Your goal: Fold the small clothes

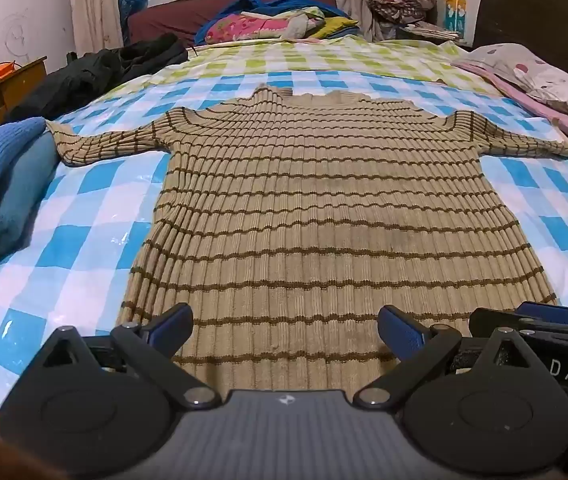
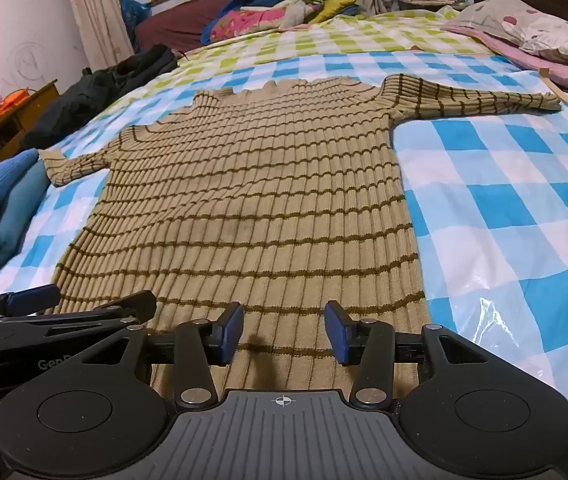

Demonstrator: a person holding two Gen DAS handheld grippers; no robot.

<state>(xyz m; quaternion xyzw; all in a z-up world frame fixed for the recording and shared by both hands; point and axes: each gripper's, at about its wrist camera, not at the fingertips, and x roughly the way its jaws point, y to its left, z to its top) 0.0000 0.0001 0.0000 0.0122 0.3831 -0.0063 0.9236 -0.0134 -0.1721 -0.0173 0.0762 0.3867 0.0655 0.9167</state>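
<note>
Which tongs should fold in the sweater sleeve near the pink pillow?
The right tongs, probably. They hang open over the hem of the striped sweater on that sleeve's side, and the left tongs sit nearer the sleeve by the blue clothes.

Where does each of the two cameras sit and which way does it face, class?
Left wrist: rides the left gripper, facing down the striped sweater from its hem; its open fingers show, the right gripper alongside.
Right wrist: rides the right gripper, aimed likewise; its parted fingers and the left gripper show.
Shared: sweater, checked sheet, blue knit pile.
</note>
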